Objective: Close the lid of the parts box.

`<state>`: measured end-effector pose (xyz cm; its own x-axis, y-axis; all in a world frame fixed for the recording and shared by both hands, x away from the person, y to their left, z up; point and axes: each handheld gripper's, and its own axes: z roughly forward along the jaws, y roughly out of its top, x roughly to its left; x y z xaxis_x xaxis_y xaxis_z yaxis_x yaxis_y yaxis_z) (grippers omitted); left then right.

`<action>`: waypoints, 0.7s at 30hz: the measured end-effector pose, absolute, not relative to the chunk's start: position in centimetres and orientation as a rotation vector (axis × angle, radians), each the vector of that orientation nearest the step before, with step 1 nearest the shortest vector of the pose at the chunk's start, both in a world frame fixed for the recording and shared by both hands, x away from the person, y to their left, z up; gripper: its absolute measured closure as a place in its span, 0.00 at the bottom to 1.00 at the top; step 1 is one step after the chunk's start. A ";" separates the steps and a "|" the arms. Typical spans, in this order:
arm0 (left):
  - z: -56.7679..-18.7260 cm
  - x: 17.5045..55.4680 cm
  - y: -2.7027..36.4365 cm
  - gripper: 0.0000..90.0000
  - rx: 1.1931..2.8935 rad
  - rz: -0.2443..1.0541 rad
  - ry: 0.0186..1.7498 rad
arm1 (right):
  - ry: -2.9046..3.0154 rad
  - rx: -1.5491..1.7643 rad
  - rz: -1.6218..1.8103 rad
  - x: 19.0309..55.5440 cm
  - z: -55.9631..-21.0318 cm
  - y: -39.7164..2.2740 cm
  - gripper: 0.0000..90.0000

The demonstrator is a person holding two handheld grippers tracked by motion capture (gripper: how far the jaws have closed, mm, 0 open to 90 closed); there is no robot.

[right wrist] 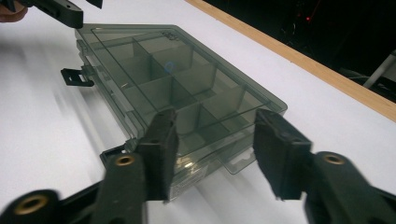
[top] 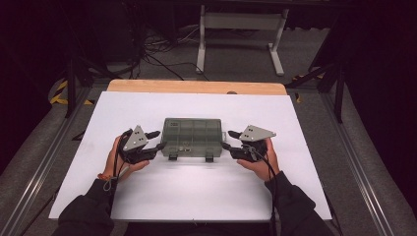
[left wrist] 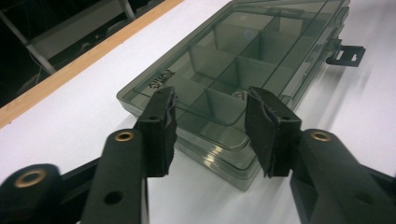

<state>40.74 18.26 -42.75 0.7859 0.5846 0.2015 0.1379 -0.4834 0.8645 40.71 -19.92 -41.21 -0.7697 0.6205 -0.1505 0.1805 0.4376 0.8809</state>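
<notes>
A smoky translucent compartment box [top: 192, 136] lies with its lid down in the middle of the white board [top: 196, 196]. Its two black latches [top: 173, 157] hang open on the near side. My left gripper [top: 159, 139] sits at the box's left end and my right gripper [top: 227, 139] at its right end. In the left gripper view the jaws [left wrist: 210, 126] stand apart, framing a corner of the box [left wrist: 243, 65] without pressing on it. In the right gripper view the gripper [right wrist: 212, 149] is likewise open over the opposite corner of the box [right wrist: 177, 88].
The white board covers a wooden tabletop whose far edge [top: 196, 87] shows behind it. Beyond stands a white table frame [top: 241, 22] with cables on the floor. Metal rails run along both sides of the table. Bare board lies in front of and behind the box.
</notes>
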 end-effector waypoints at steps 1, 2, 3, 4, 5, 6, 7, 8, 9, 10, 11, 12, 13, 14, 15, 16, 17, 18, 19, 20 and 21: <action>-42.8 40.8 18.3 0.51 2.032 0.617 0.549 | 2.228 0.685 1.291 40.7 -41.2 -20.0 0.47; -42.8 40.8 18.4 0.51 2.028 0.616 0.557 | 2.228 0.685 1.291 40.7 -41.2 -20.0 0.47; -42.8 40.7 18.5 0.45 2.023 0.621 0.564 | 2.210 0.705 1.273 40.7 -41.2 -20.1 0.38; -42.8 40.7 18.5 0.45 2.022 0.624 0.567 | 2.210 0.705 1.273 40.7 -41.2 -20.1 0.38; -42.7 40.7 18.6 0.37 2.010 0.628 0.584 | 2.199 0.718 1.258 40.8 -41.2 -20.1 0.33; -42.7 40.7 18.6 0.35 2.010 0.628 0.584 | 2.199 0.718 1.258 40.8 -41.2 -20.1 0.33; -42.7 40.7 18.7 0.35 2.008 0.644 0.589 | 2.195 0.721 1.253 40.7 -41.2 -20.2 0.31; -42.7 40.7 18.7 0.30 2.005 0.647 0.593 | 2.184 0.730 1.238 40.7 -41.2 -20.2 0.27; -42.7 40.7 18.8 0.27 2.003 0.646 0.595 | 2.178 0.733 1.228 40.7 -41.2 -20.2 0.24; -42.7 40.7 18.8 0.25 2.002 0.652 0.602 | 2.172 0.737 1.223 40.8 -41.2 -20.2 0.22; -42.7 40.7 18.8 0.22 2.000 0.662 0.608 | 2.165 0.745 1.219 40.8 -41.2 -20.3 0.20; -42.7 40.7 18.9 0.20 1.997 0.666 0.613 | 2.157 0.750 1.215 40.8 -41.2 -20.4 0.19; -42.7 40.7 19.1 0.19 1.991 0.669 0.621 | 2.150 0.759 1.213 40.8 -41.1 -20.5 0.17; -42.7 40.8 19.2 0.17 1.988 0.672 0.629 | 2.140 0.764 1.209 40.8 -41.1 -20.6 0.15; -42.7 40.9 19.3 0.16 1.986 0.673 0.640 | 2.135 0.768 1.204 40.9 -41.1 -20.8 0.14; -42.7 40.9 19.4 0.12 1.986 0.679 0.652 | 2.132 0.776 1.230 41.0 -41.1 -21.1 0.10; -42.7 41.0 19.5 0.12 1.986 0.678 0.655 | 2.132 0.776 1.230 41.0 -41.1 -21.1 0.10; -42.8 41.1 19.7 0.11 1.983 0.676 0.663 | 2.129 0.781 1.238 41.1 -41.1 -21.3 0.09; -42.9 41.2 19.8 0.10 1.980 0.674 0.677 | 2.122 0.784 1.240 41.2 -41.1 -21.4 0.08; -42.9 41.3 20.0 0.09 1.977 0.676 0.684 | 2.116 0.784 1.232 41.2 -41.1 -21.5 0.06; -42.9 41.3 20.0 0.09 1.975 0.675 0.686 | 2.109 0.786 1.222 41.3 -41.1 -21.5 0.06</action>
<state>41.32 20.03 -42.89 0.6958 0.6940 0.1852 0.1961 -0.4316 0.8805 41.26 -21.54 -41.10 -0.6632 0.7258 -0.1826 0.2023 0.4087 0.8899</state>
